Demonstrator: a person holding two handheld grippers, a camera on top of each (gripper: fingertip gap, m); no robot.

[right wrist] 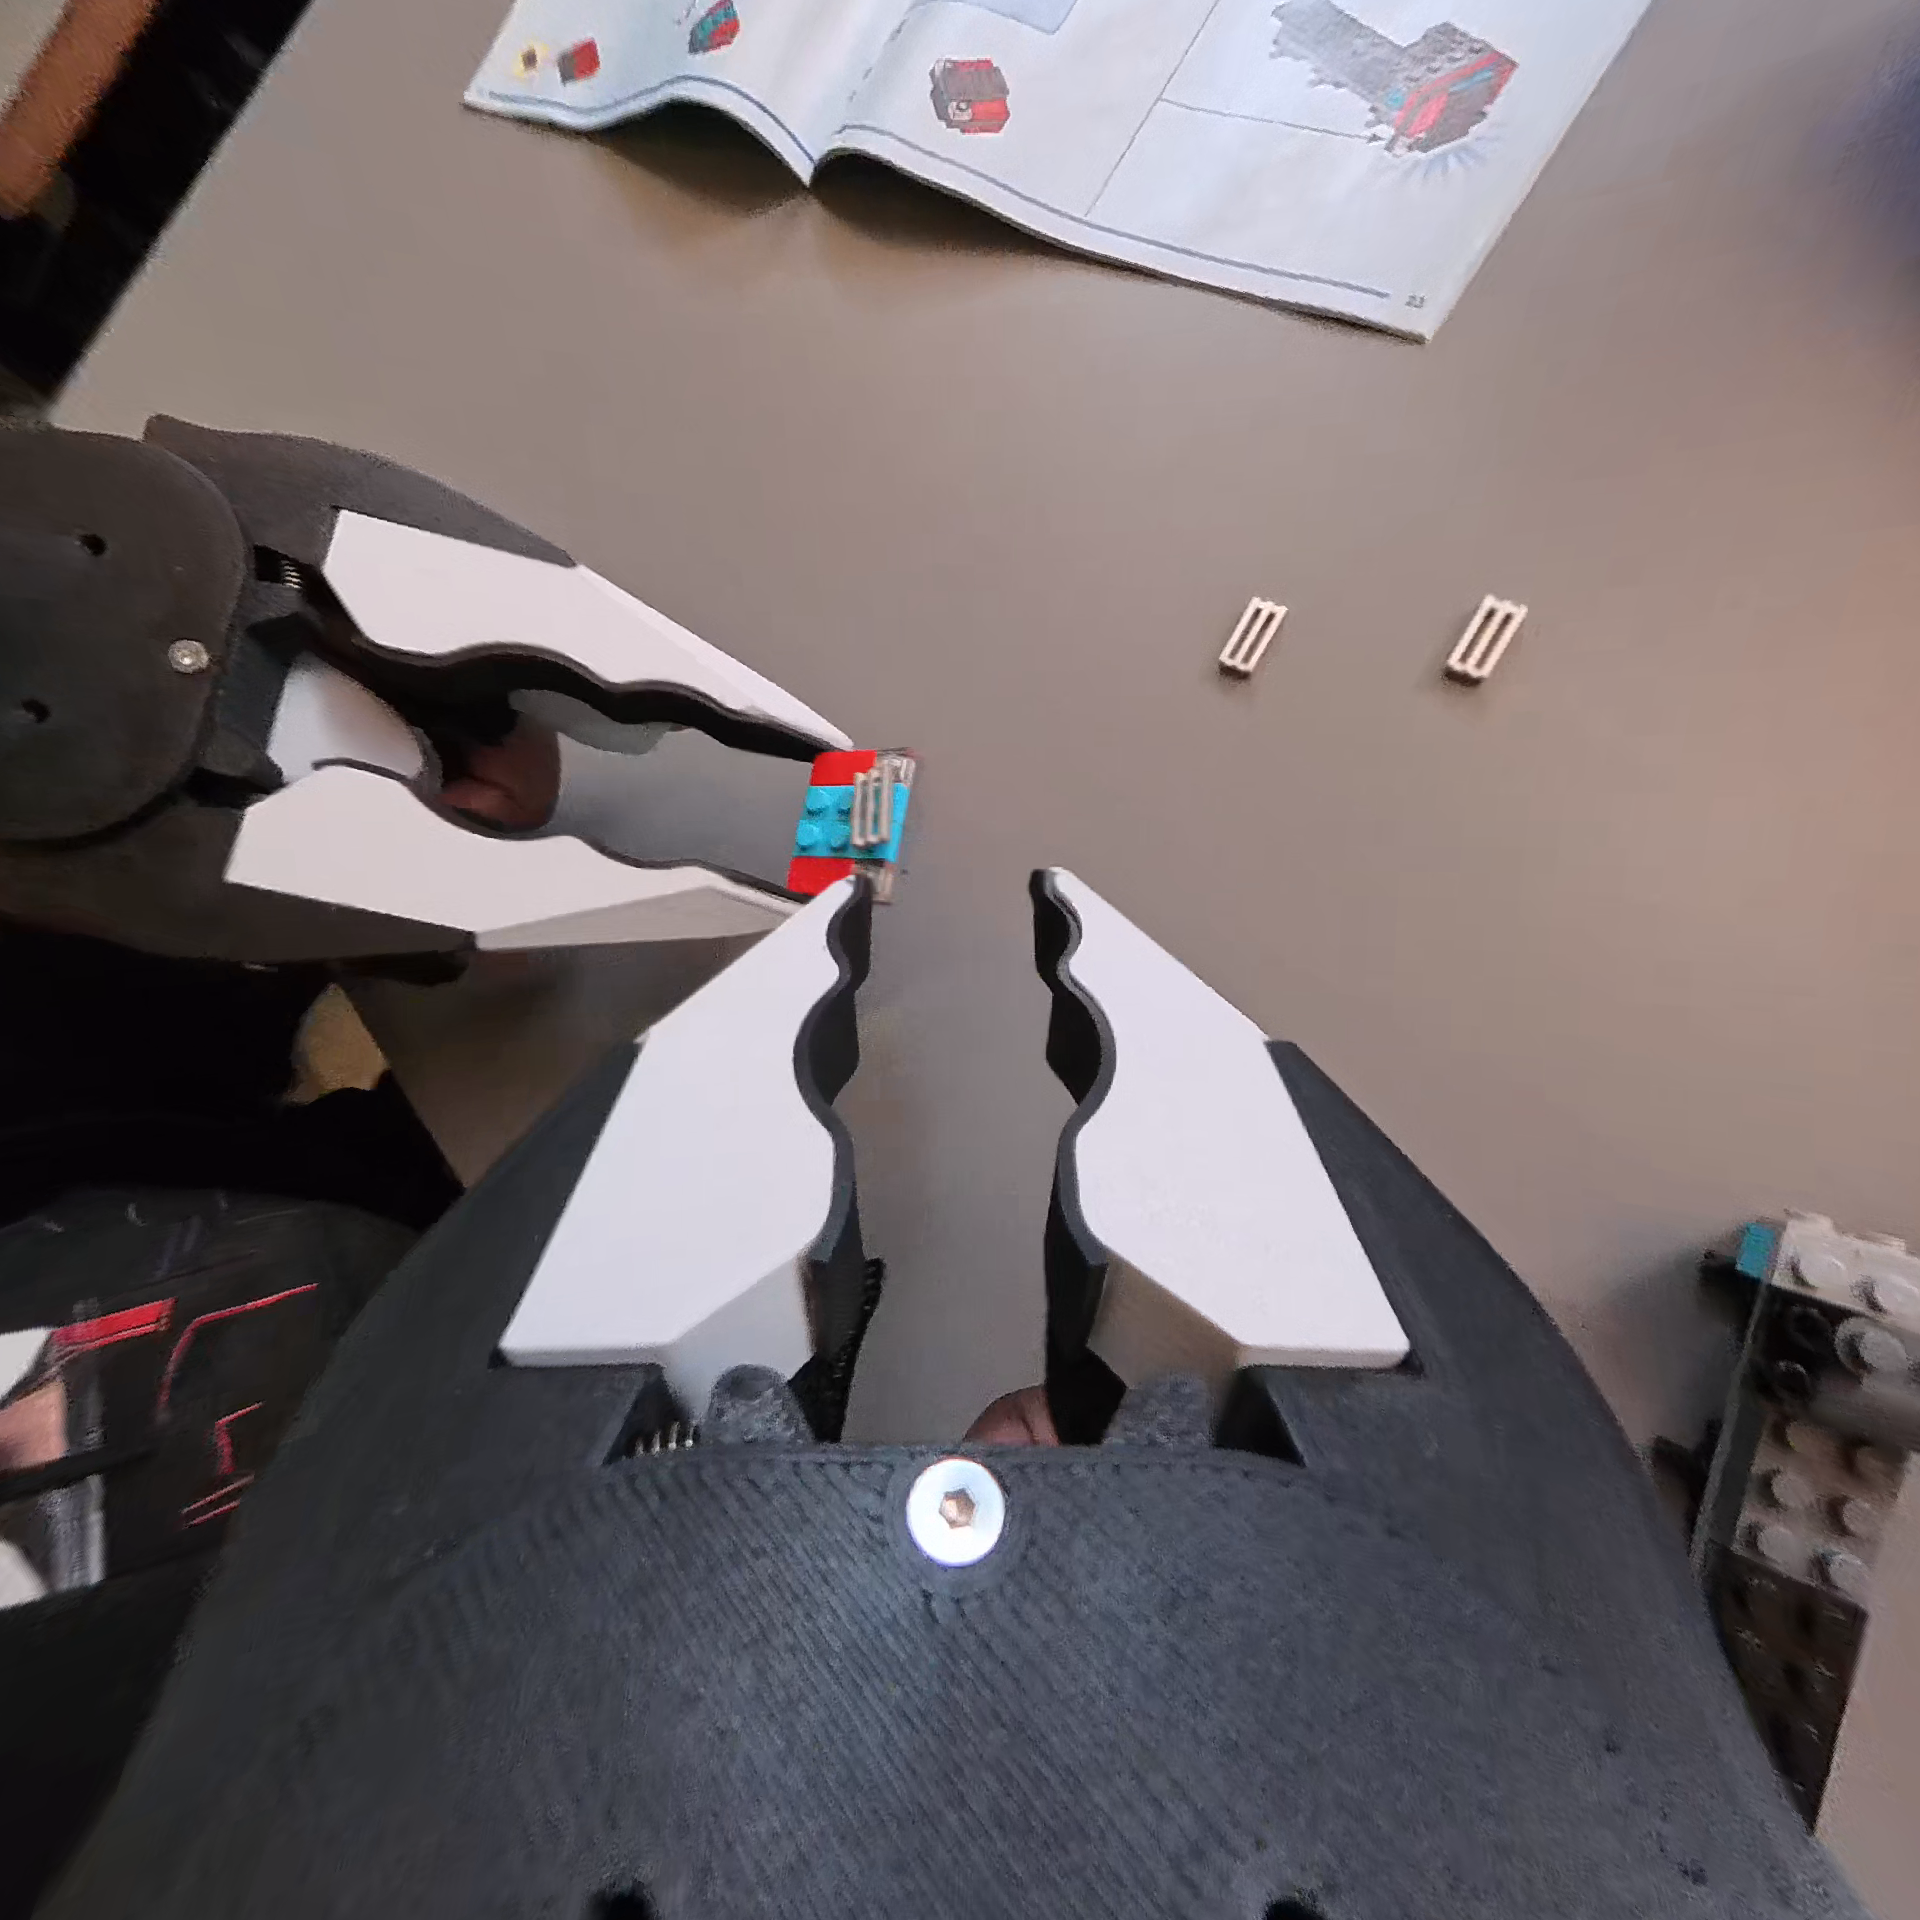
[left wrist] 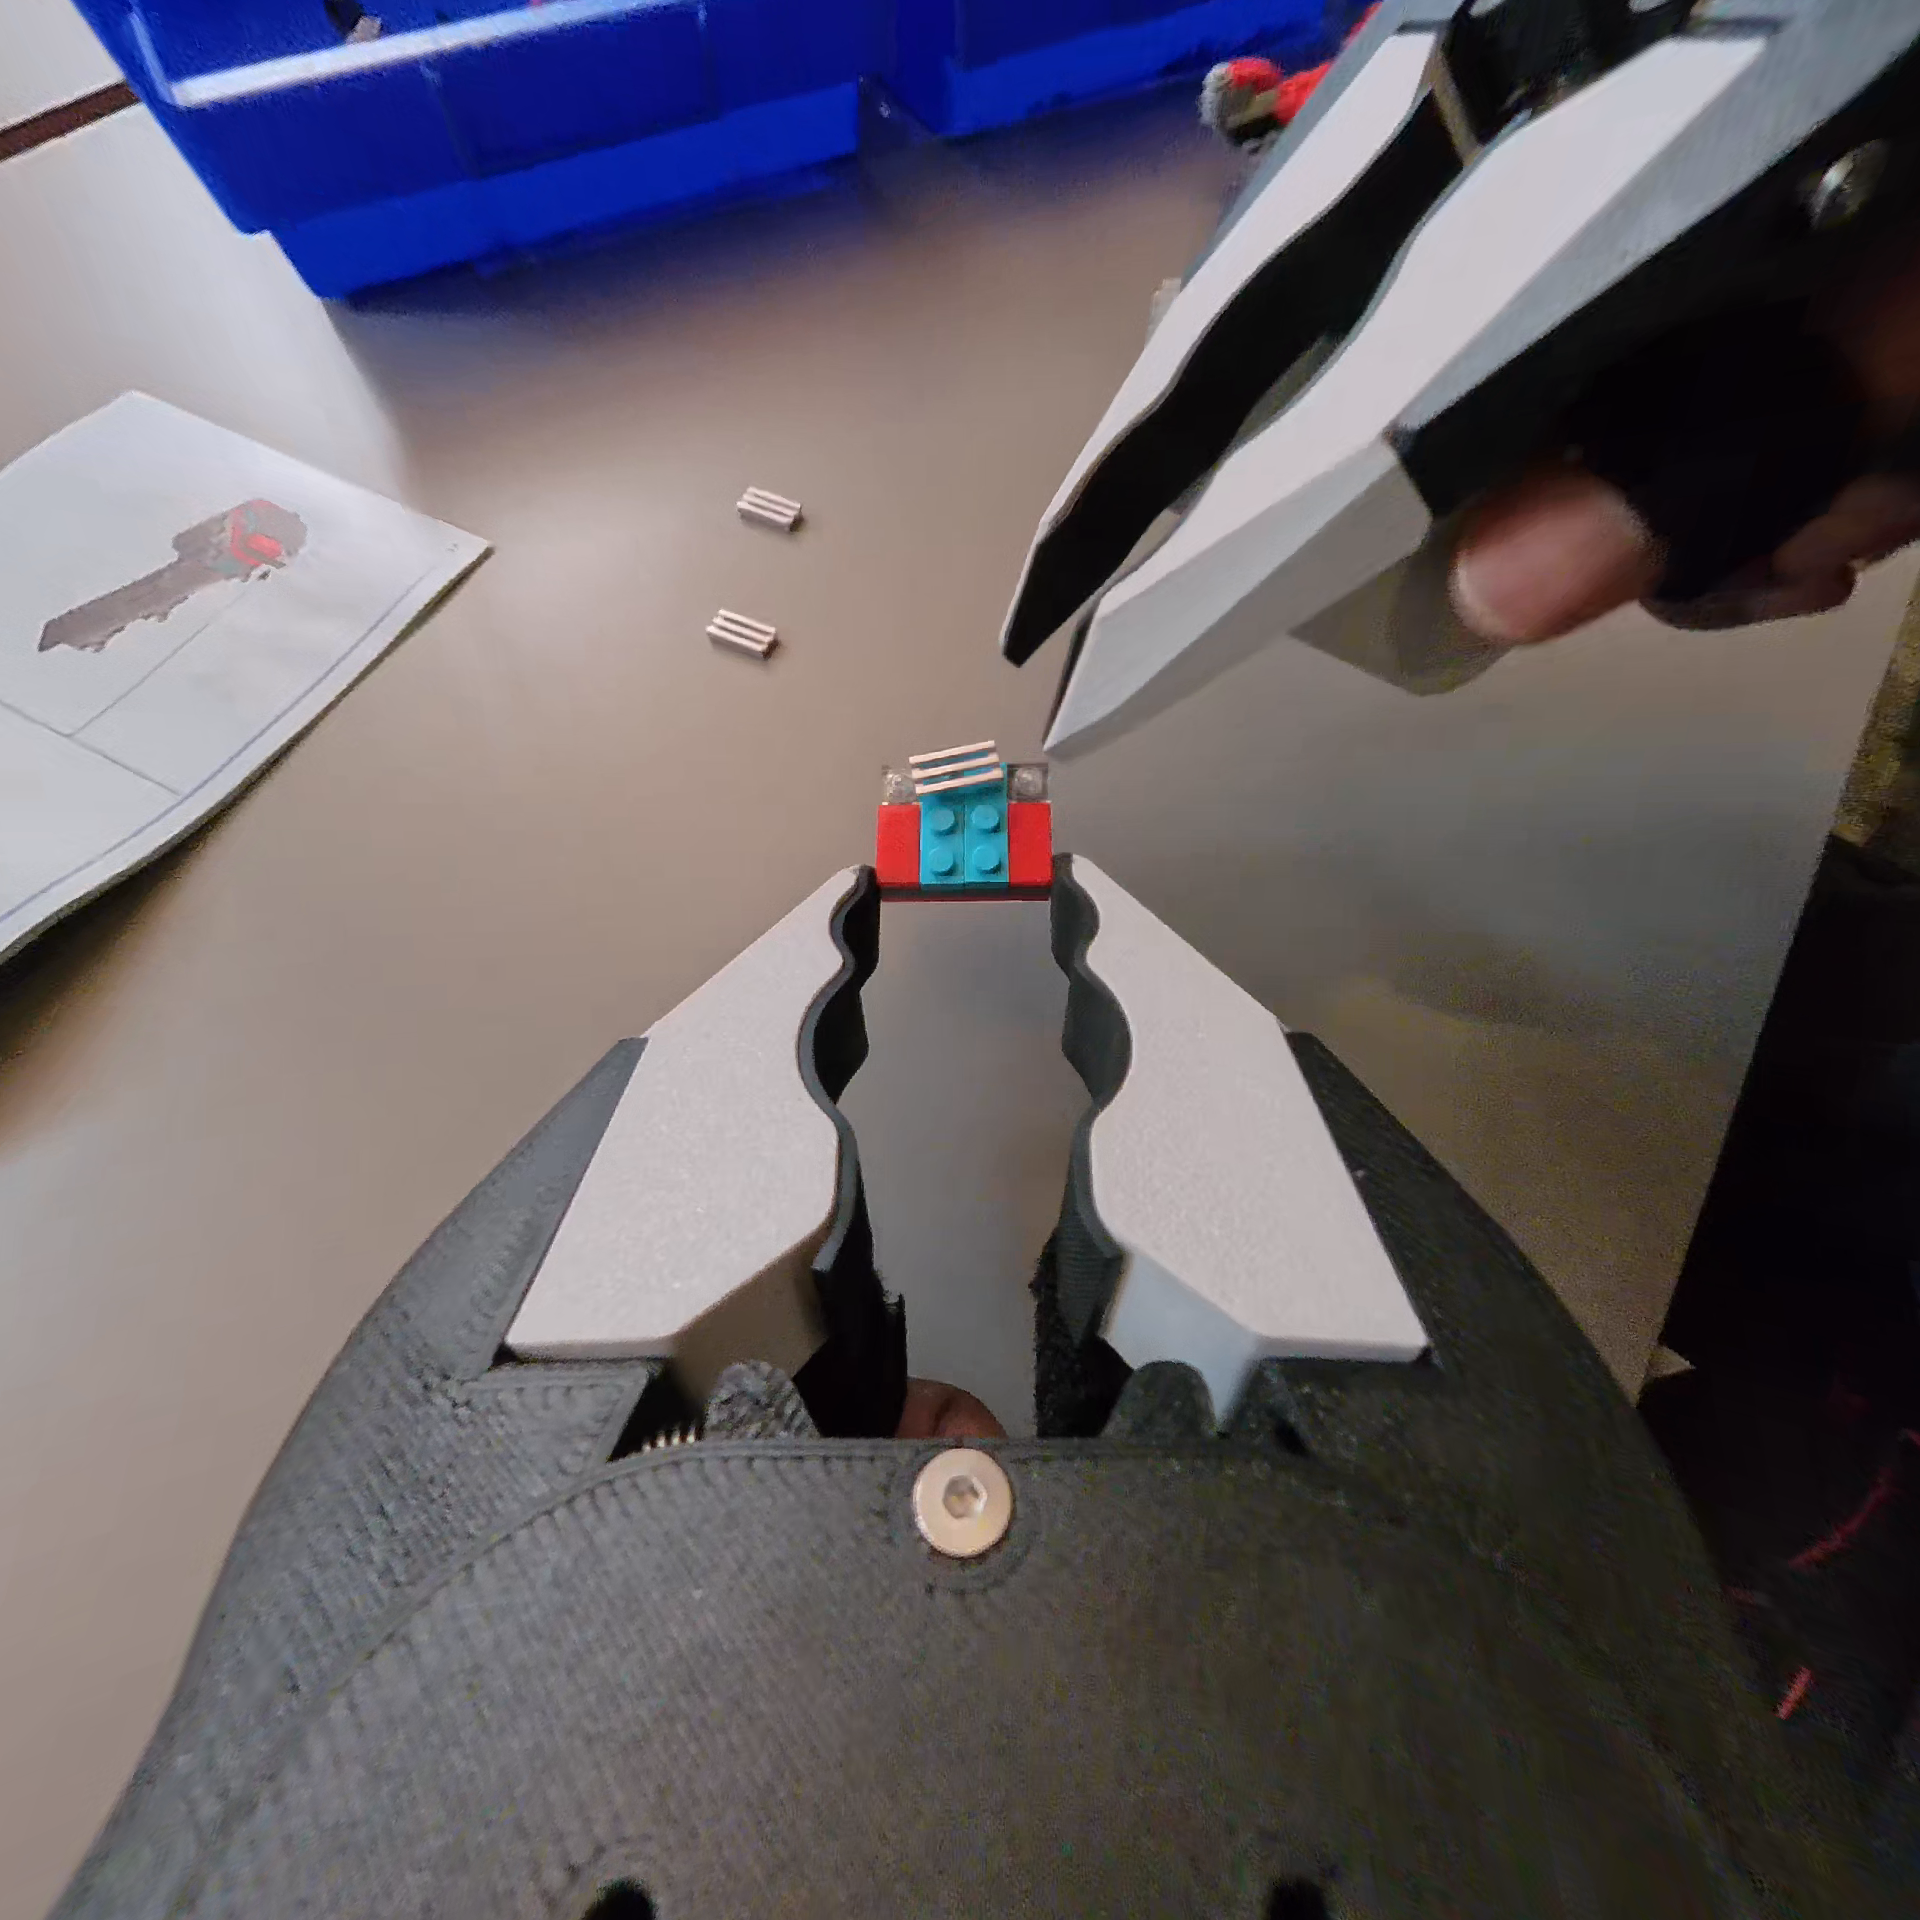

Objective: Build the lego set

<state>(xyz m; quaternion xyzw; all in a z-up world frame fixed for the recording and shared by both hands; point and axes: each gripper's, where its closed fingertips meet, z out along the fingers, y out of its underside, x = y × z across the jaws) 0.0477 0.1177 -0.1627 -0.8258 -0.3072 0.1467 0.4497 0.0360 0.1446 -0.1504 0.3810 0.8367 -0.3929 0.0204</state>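
Observation:
My left gripper (left wrist: 964, 891) is shut on a small red and teal lego piece (left wrist: 964, 844) with a grey grille tile on its far end, held above the table. It also shows in the right wrist view (right wrist: 847, 826), gripped by the left gripper (right wrist: 821, 821). My right gripper (right wrist: 948, 883) is open and empty, its left fingertip right beside the piece. In the left wrist view the right gripper (left wrist: 1039, 696) hovers just above and to the right of the piece. Two loose grey grille tiles (left wrist: 769, 508) (left wrist: 742, 633) lie on the table, also in the right wrist view (right wrist: 1251, 638) (right wrist: 1486, 638).
An open instruction booklet (right wrist: 1091, 135) lies at the table's far side, and shows in the left wrist view (left wrist: 187, 634). Blue bins (left wrist: 520, 135) stand at the back. A grey and black lego build (right wrist: 1808, 1455) lies at the right. The table is brown (left wrist: 416, 935). The tips of both grippers are at nearly the same place.

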